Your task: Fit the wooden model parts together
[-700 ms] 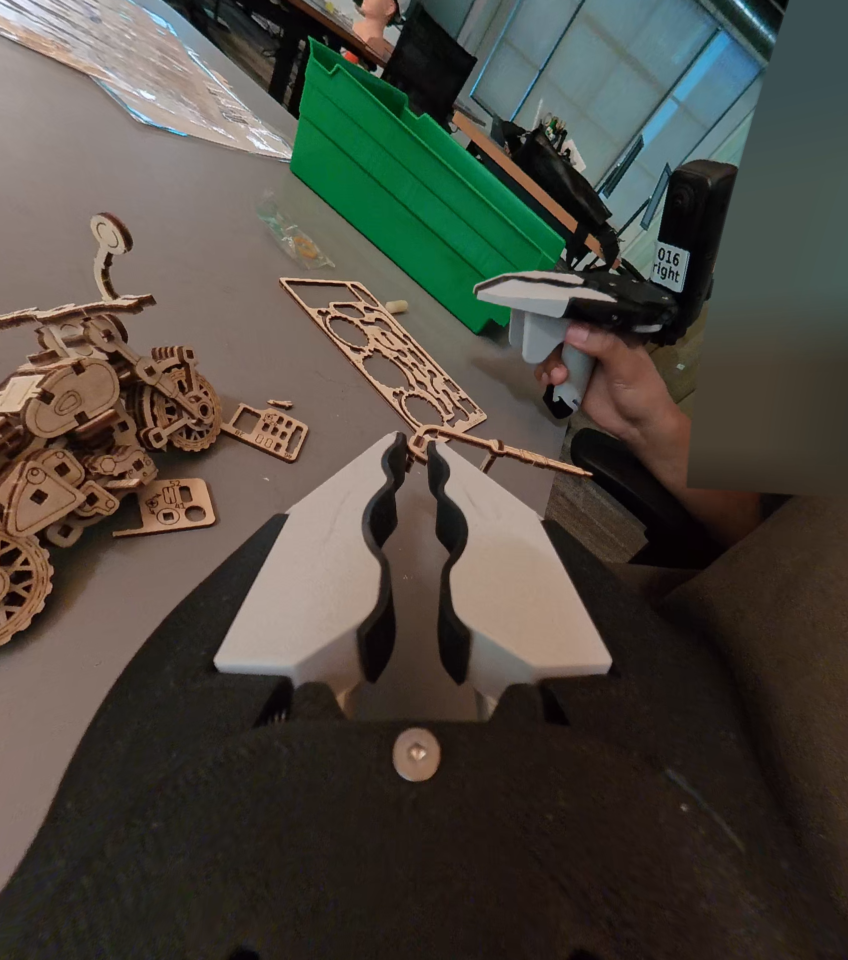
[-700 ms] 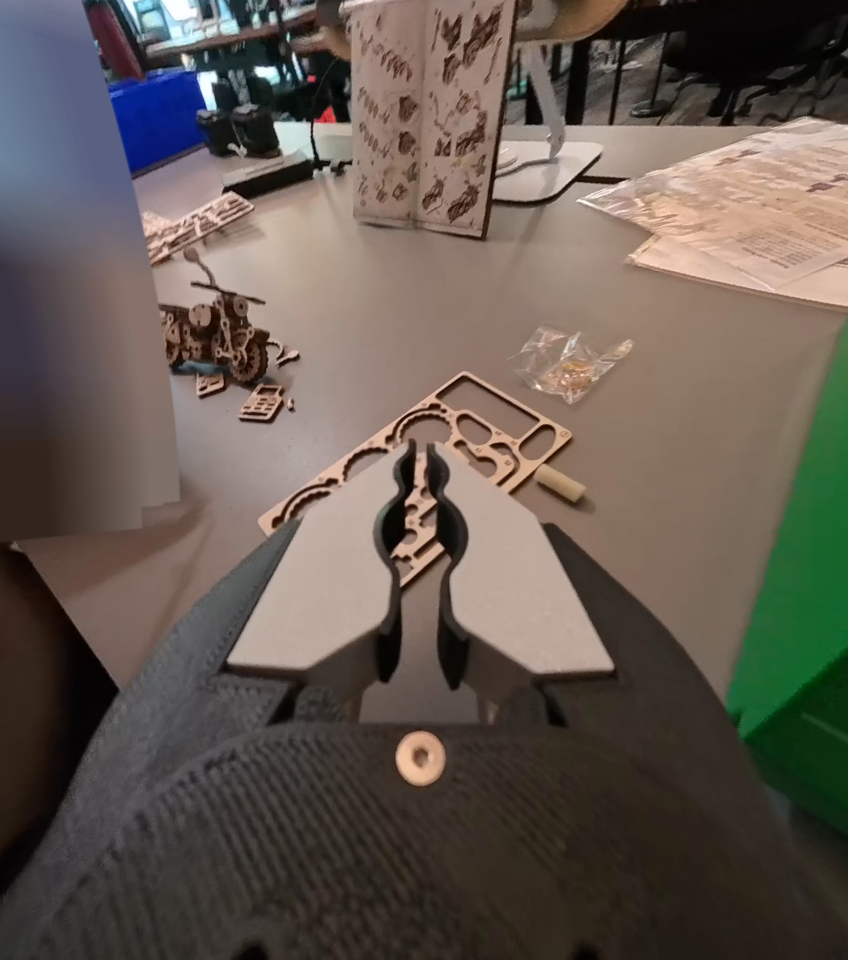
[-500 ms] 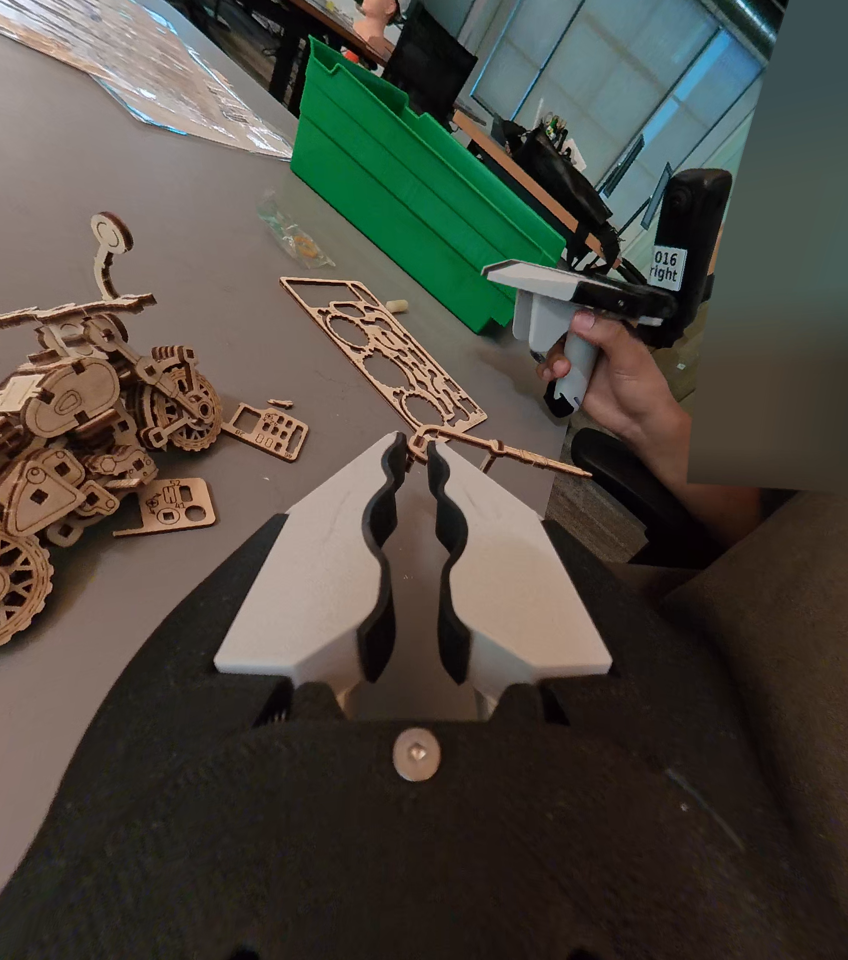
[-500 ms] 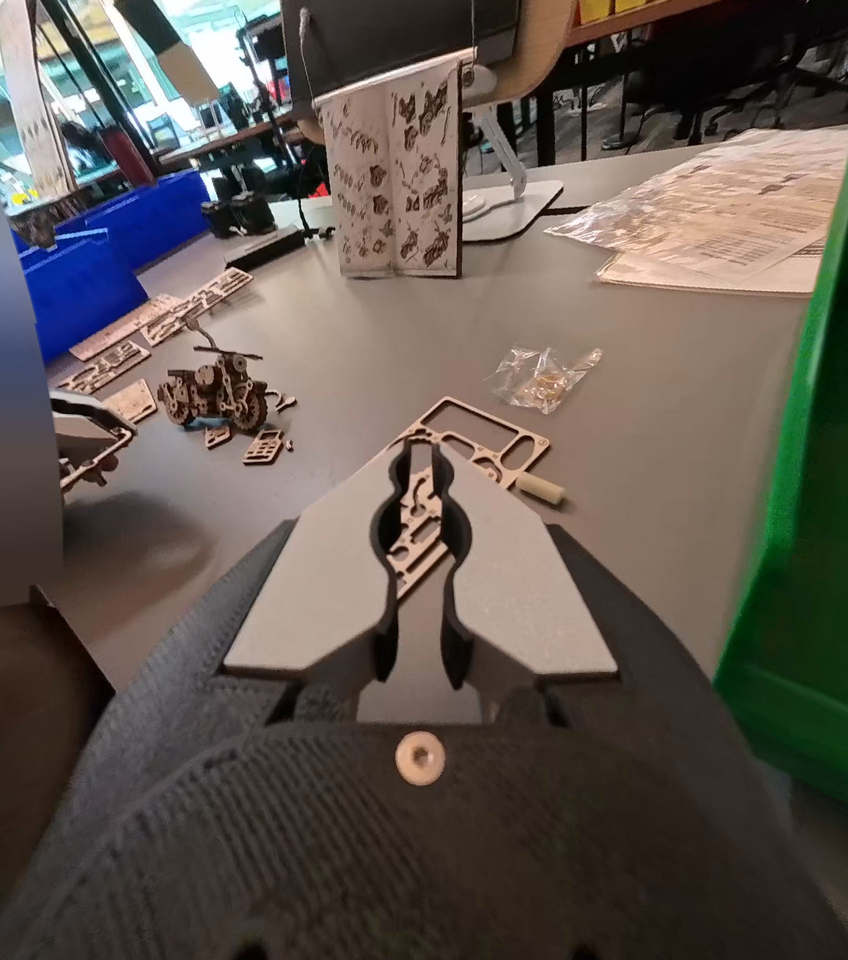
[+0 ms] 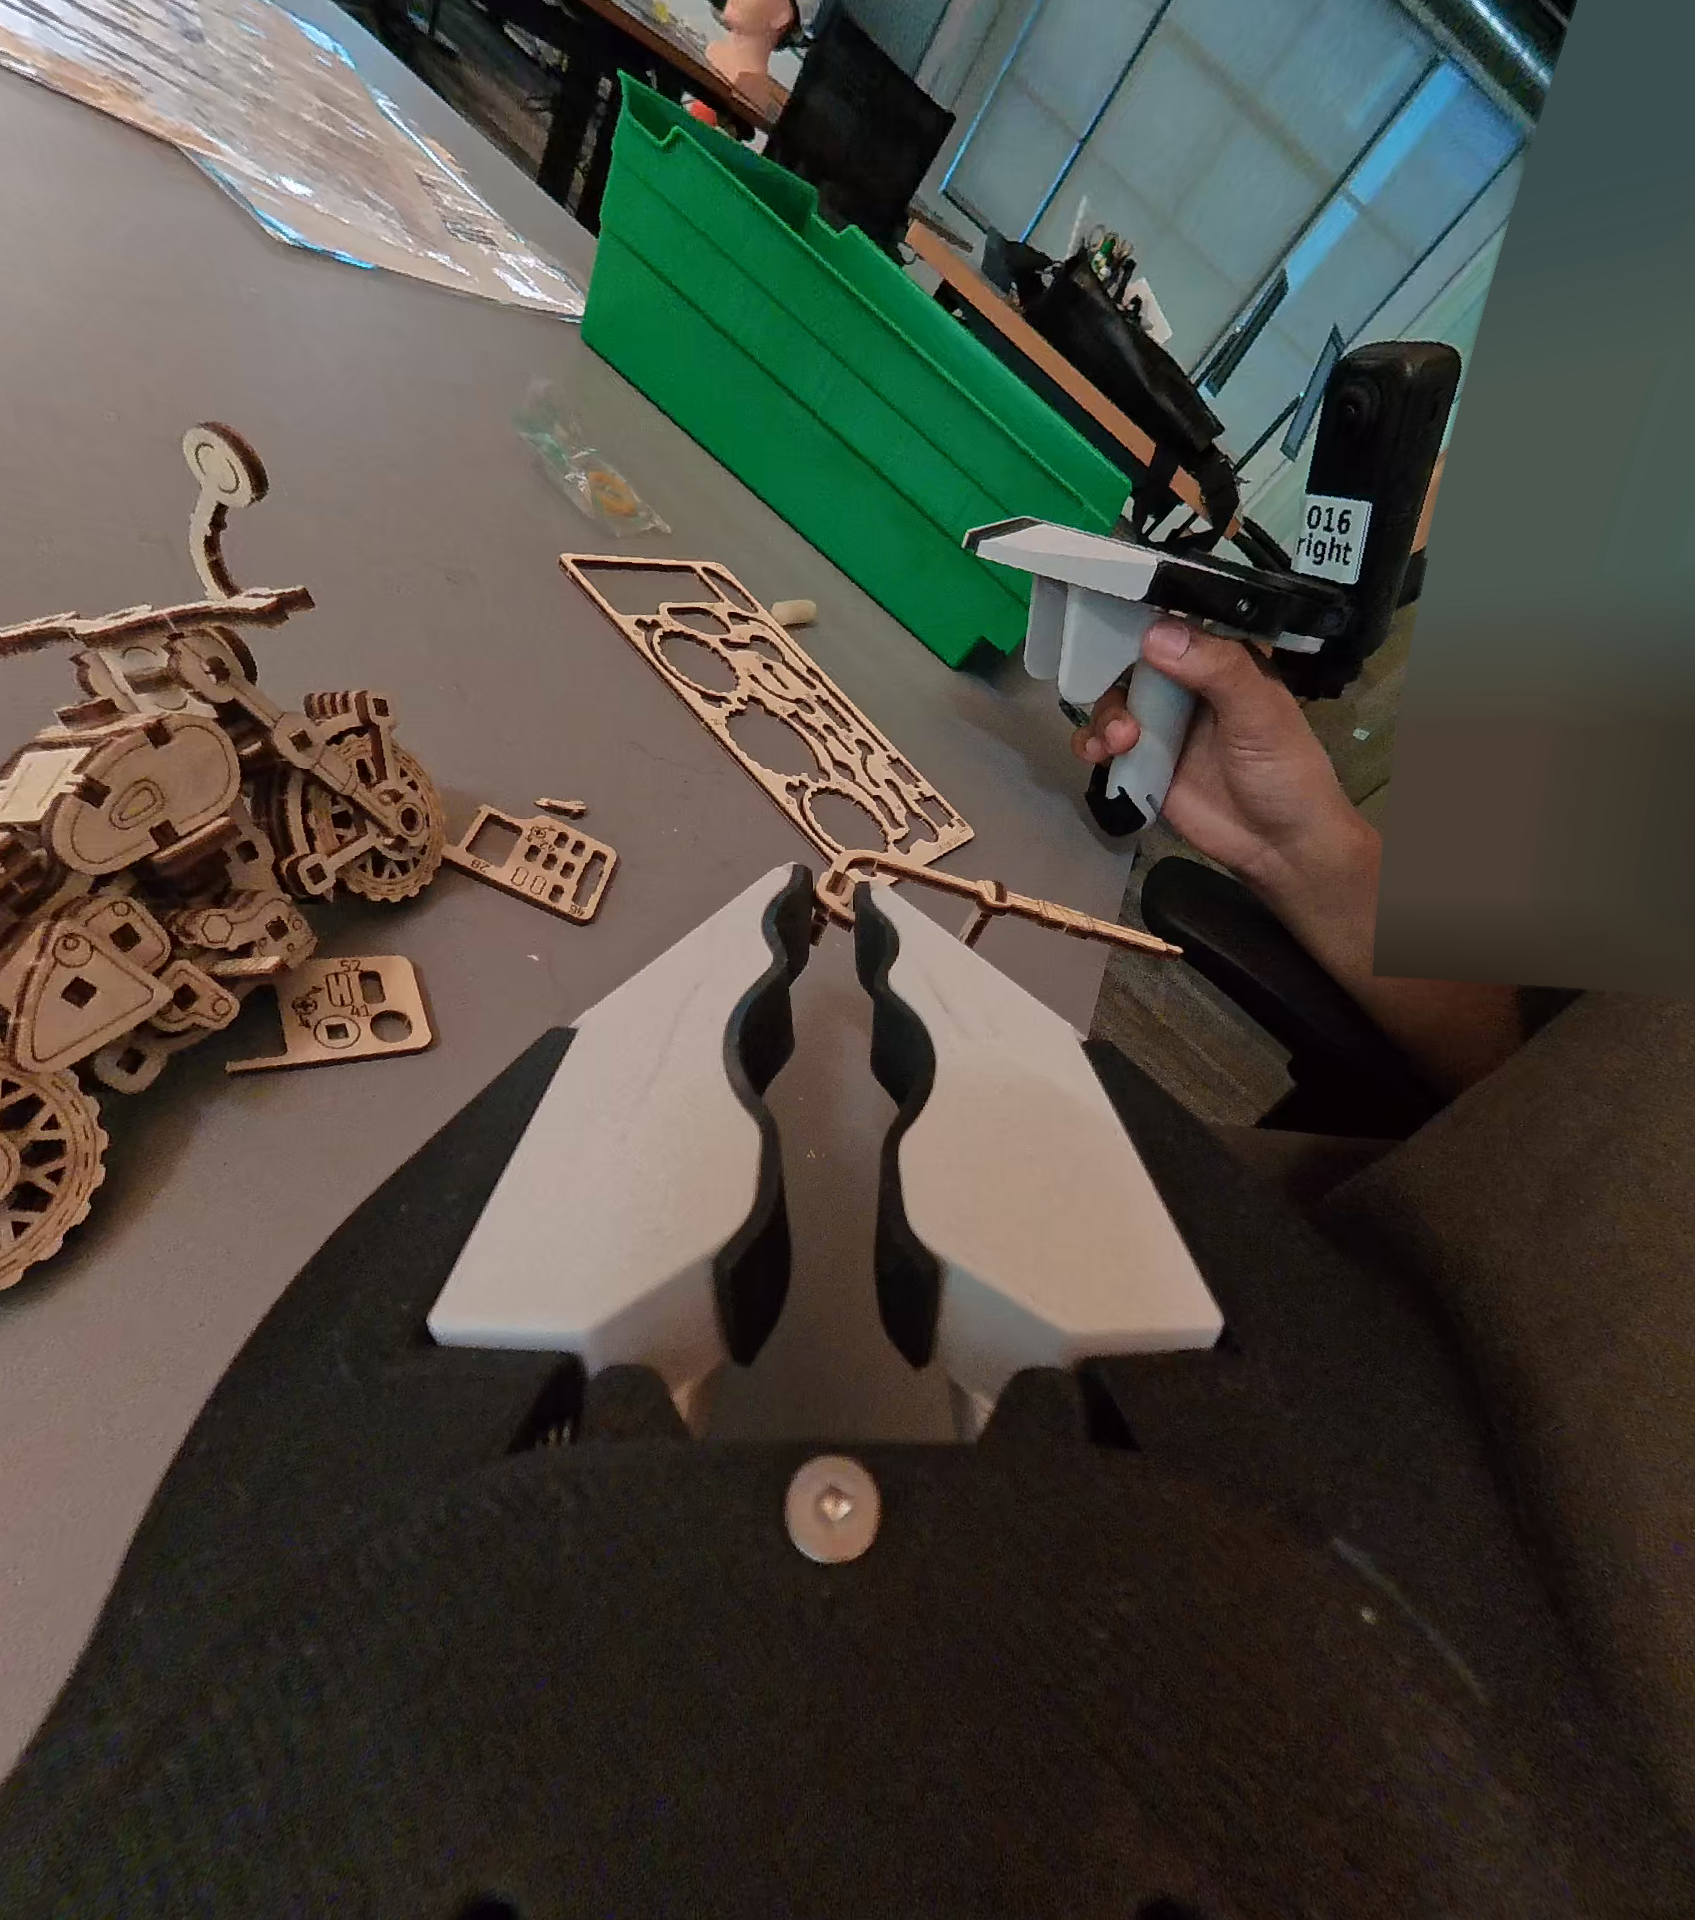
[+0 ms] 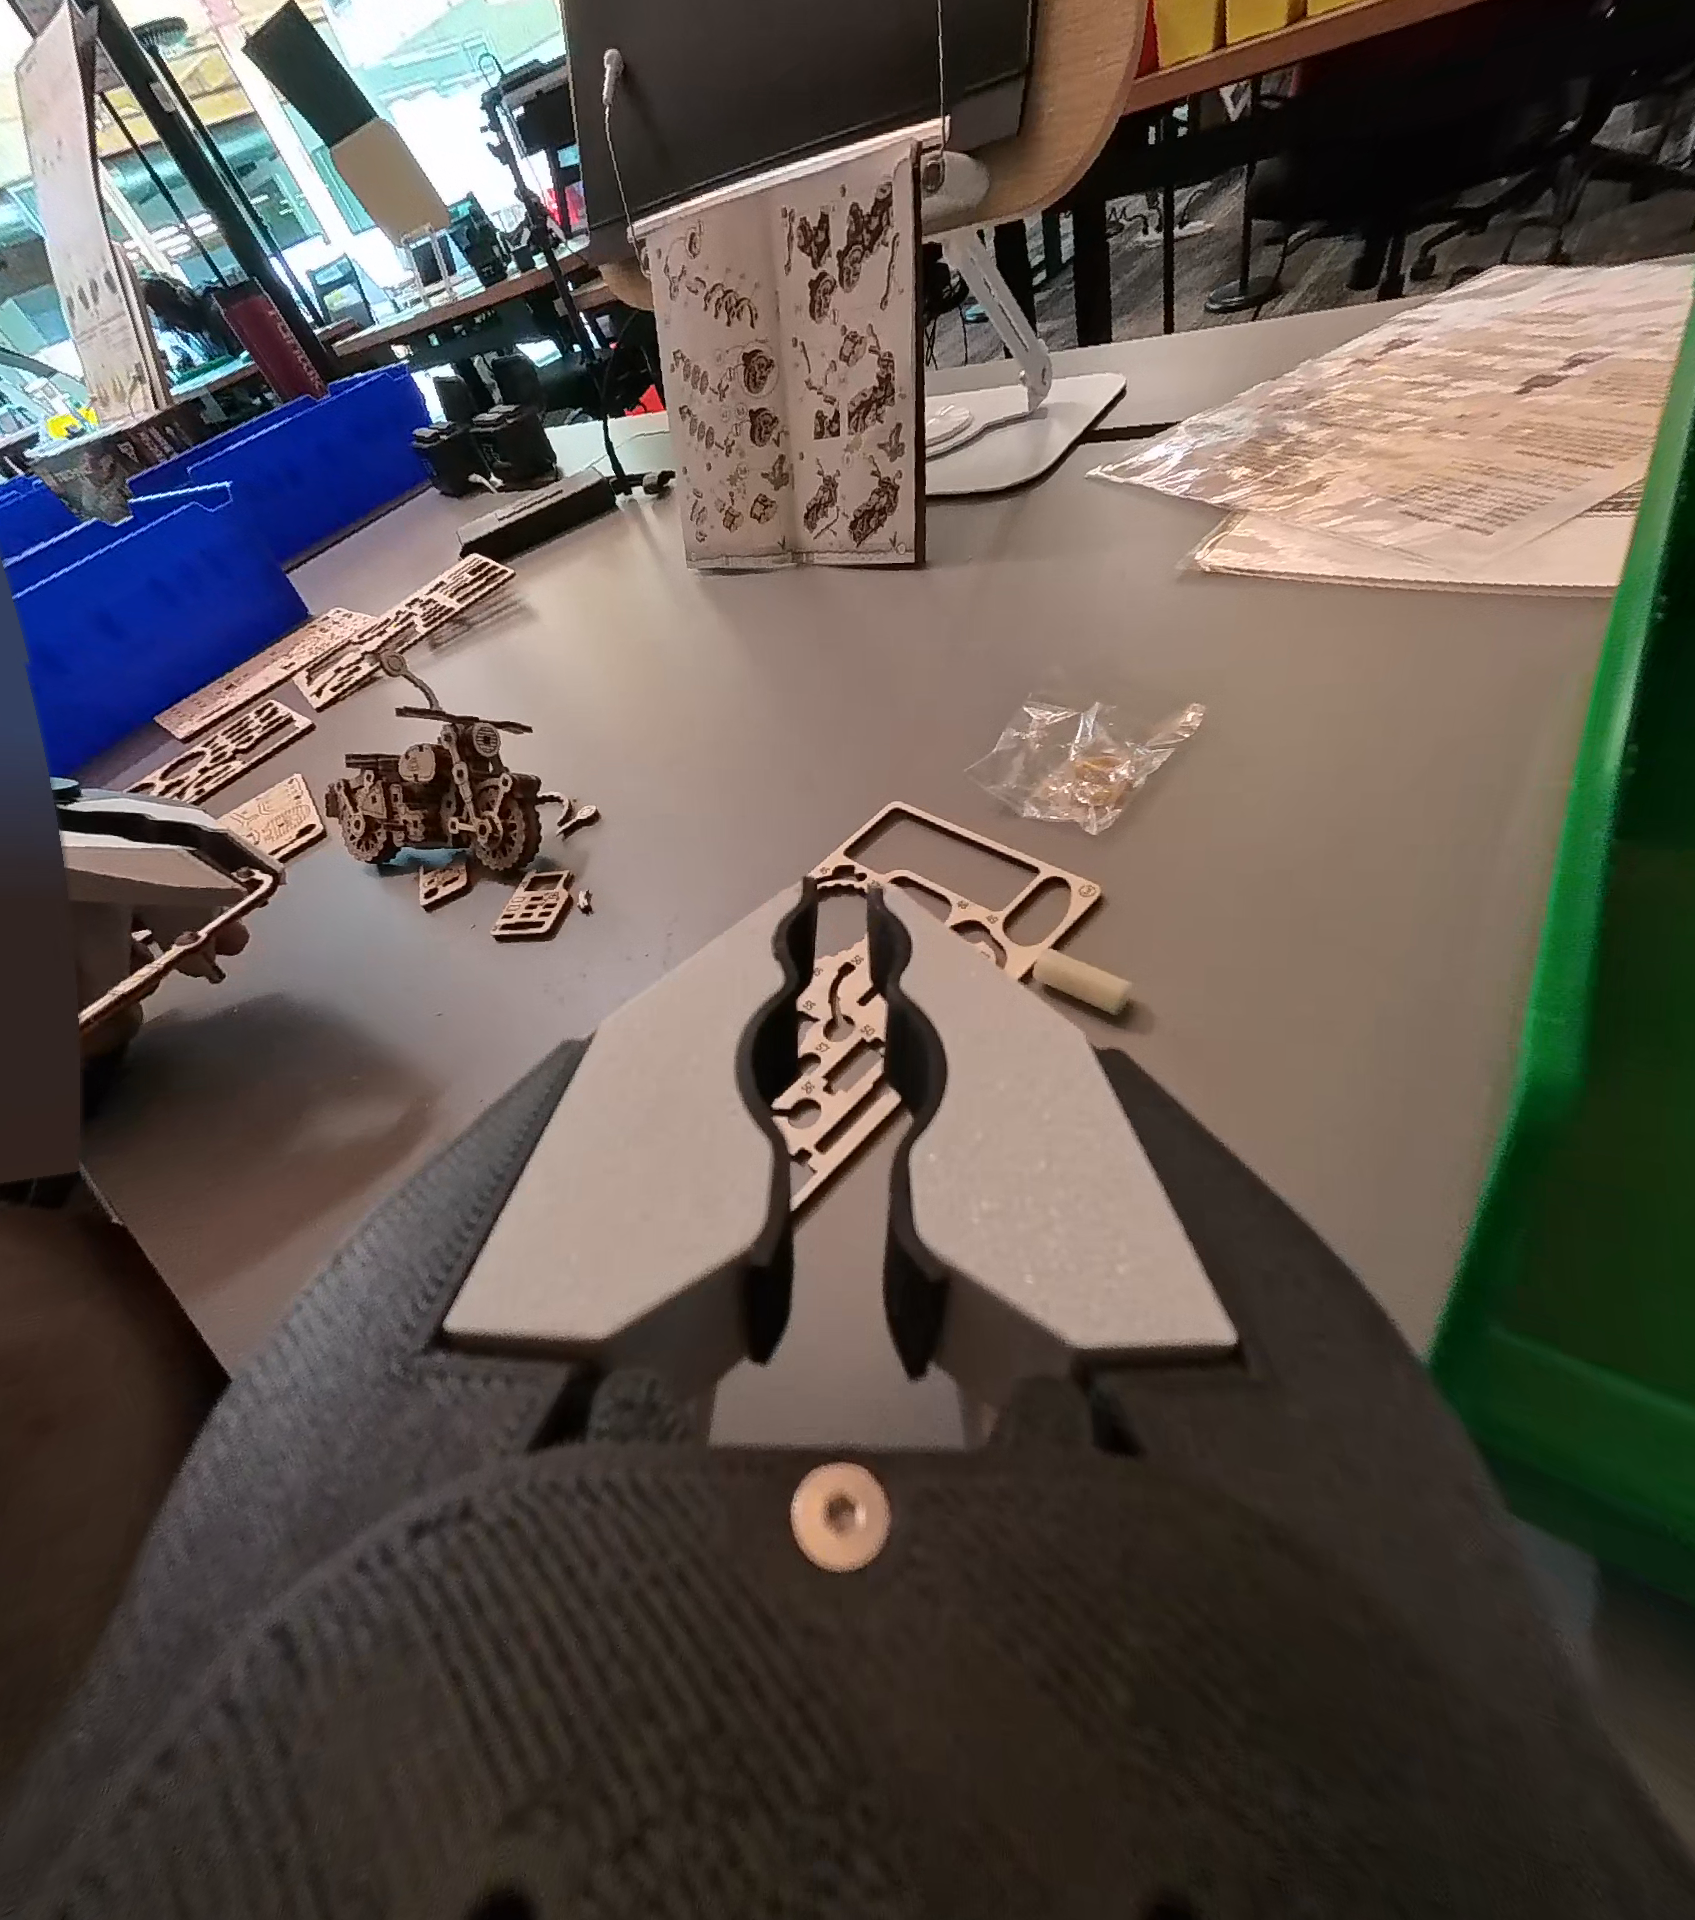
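— Started at the far left with what?

— Parked a half-built motorcycle [image 5: 95, 883] upright on its wheels on the table [image 5: 43, 364], likely to keep it within reach for the next fitting. Left 2 small punched cards [image 5: 531, 862] lying just beside it.

— And toward the middle?

— Laid a mostly emptied sheet [image 5: 770, 717] flat, near the table edge. Clamped the left gripper [image 5: 832, 904] narrow on the looped end of a thin rod [image 5: 1030, 912], out past that edge. Gripped it by 1 end only, probably to leave the long notched end free for slotting in.

— Further right?

— Kept a green bin [image 5: 822, 416] beyond the sheet. Held the right gripper [image 6: 838, 904] raised beside it, pinched almost closed on nothing and aimed over the sheet. Perhaps meant to help with the rod; could not tell.
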### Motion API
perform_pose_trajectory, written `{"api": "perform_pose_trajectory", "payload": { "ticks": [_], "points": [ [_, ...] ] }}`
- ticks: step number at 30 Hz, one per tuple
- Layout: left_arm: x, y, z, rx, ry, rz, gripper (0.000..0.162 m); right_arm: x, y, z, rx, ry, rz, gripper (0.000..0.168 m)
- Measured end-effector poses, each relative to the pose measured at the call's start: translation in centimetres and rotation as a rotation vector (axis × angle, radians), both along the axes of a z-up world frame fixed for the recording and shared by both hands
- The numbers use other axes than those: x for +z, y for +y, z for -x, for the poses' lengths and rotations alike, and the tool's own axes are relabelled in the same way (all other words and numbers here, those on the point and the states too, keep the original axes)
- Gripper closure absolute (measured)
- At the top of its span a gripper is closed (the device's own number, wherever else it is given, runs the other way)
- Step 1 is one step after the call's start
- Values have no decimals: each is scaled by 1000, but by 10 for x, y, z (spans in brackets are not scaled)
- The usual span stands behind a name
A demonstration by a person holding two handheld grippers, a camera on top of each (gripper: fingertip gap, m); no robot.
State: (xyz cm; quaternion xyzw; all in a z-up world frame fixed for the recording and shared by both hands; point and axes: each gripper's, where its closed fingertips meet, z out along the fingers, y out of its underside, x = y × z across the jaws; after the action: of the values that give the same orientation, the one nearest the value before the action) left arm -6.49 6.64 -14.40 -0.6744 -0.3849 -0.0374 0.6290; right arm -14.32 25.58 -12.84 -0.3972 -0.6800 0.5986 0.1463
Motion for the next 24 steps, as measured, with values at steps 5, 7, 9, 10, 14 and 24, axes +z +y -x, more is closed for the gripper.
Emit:
{"api": "perform_pose_trajectory", "payload": {
  "ticks": [5,7,9,10,14,24],
  "points": [
    [0,0,0,0,0,1,157,1,2,1,-9,5,5,159],
    [0,0,0,0,1,1,157,1,2,1,-10,4,6,159],
    [0,0,0,0,0,2,157,1,2,1,-10,4,6,159],
    [0,0,0,0,0,2,157,1,2,1,-11,5,5,159],
    [0,0,0,0,1,2,157,1,2,1,-11,6,5,158],
    [0,0,0,-1,4,2,157,4,6,6,-54,19,29,142]
  ]
}}
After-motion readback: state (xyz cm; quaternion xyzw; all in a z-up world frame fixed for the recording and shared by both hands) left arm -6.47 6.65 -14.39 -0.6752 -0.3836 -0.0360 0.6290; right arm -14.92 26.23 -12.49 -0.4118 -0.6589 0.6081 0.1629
